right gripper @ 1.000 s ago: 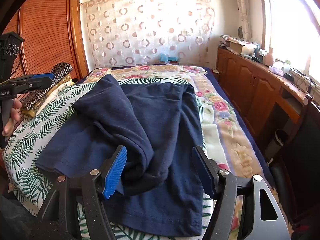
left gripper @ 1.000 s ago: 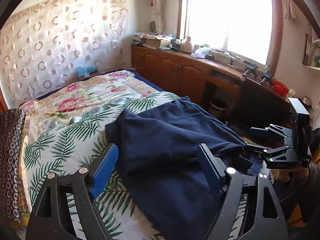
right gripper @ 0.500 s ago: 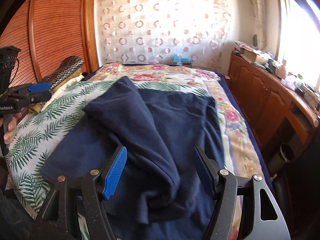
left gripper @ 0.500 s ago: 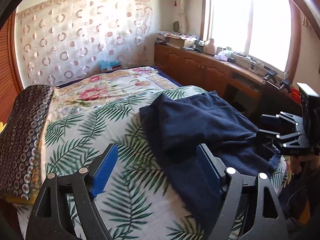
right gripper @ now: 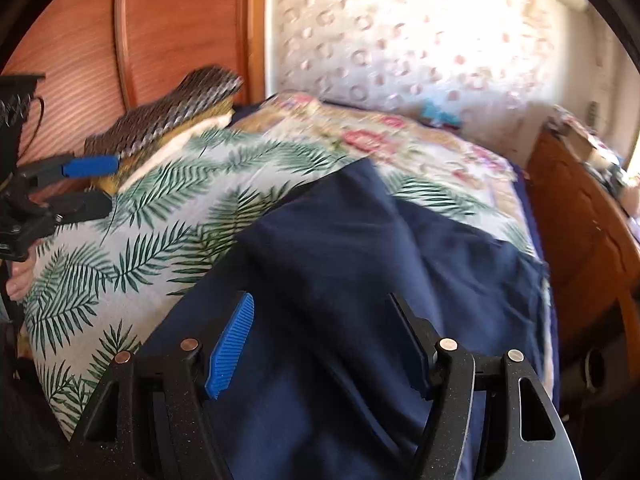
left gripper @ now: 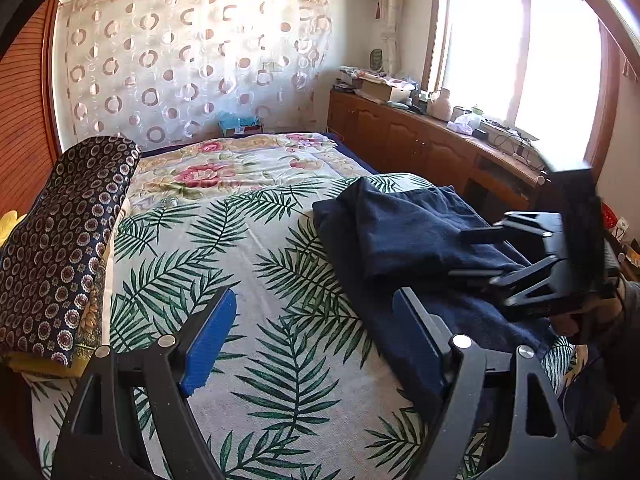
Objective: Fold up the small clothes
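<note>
Keeping both the left gripper [left gripper: 312,336] and right gripper [right gripper: 324,344] spread and empty, you should pinch the navy garment [right gripper: 360,264] at its crumpled edge.

Motion blur smears the floral bedspread [right gripper: 400,140] and curtain [right gripper: 400,40].

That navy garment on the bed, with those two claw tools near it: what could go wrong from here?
1. The navy garment lies bunched, one layer thrown over another. A pinch by the open right gripper, which hovers over it, might catch several layers and spoil the fold.
2. It lies close to the bed's edge on the cabinet side, so a tug could slide it off.
3. The open left gripper is over bare palm-print sheet and could snag that instead.
</note>
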Demonstrator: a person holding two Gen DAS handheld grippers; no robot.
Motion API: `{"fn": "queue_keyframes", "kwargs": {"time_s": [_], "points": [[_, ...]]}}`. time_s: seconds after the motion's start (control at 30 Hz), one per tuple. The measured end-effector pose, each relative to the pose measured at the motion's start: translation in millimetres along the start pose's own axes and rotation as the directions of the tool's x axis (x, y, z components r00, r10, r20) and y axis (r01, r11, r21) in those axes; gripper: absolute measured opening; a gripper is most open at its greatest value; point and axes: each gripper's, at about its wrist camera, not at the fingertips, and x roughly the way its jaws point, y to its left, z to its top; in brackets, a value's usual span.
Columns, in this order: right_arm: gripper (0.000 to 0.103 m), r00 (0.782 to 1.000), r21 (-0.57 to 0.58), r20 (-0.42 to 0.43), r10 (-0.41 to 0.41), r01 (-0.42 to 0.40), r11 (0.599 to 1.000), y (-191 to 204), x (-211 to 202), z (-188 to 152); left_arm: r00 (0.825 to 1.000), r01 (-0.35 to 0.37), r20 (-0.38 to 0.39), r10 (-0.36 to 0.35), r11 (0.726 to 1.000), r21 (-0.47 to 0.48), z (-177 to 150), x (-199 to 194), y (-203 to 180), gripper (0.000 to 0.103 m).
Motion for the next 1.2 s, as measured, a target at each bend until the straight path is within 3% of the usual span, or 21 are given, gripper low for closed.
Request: {"fn": "queue_keyframes", "kwargs": {"time_s": [0.23,0.4,0.47,0.53,0.7,0.93,1.0,1.2], "points": [[0.069,0.993,-0.06,-0.113,-0.026,0.019,0.998,-4.6,41.7,6.5,1.0,0.015,-0.025,-0.015,1.0,-0.002,-9.5,8.5,-2.8,0.081],[0.04,0.992,-0.083,-0.105,-0.063,0.054,0.995,-6.8,41.9,5.0,0.999,0.026,-0.032,-0.025,1.0,0.003,-12.5,11.7,-6.6,0.081],[0.017,0.991,-0.085,-0.102,-0.089,0.081,0.993,-8.1,42.9,5.2,0.999,0.03,-0.034,-0.03,1.0,0.008,-13.2,12.6,-8.9,0.081],[0.012,0.993,-0.068,-0.089,-0.078,0.073,0.995,-12.5,39.6,4.8,0.999,0.034,-0.038,-0.033,0.999,0.012,-14.3,14.1,-11.3,0.081],[0.011,0.997,0.027,-0.005,-0.071,0.072,0.997,-26.1,7.7,9.0,0.997,0.052,-0.05,-0.05,0.998,0.03,-18.2,17.4,-18.7,0.081],[0.009,0.986,0.18,0.072,-0.149,0.134,0.975,-79.8,-33.2,9.2,0.995,0.083,-0.062,-0.081,0.996,0.038,-22.1,20.5,-27.6,0.081],[0.008,0.978,0.223,0.054,-0.2,0.183,0.957,-97.6,-35.9,4.3,0.994,0.089,-0.066,-0.086,0.995,0.041,-22.8,21.6,-30.4,0.081],[0.01,0.967,0.364,-0.067,-0.246,0.253,0.896,-131.2,-16.5,-19.8,0.992,0.106,-0.08,-0.102,0.993,0.052,-25.5,25.4,-37.9,0.081]]}}
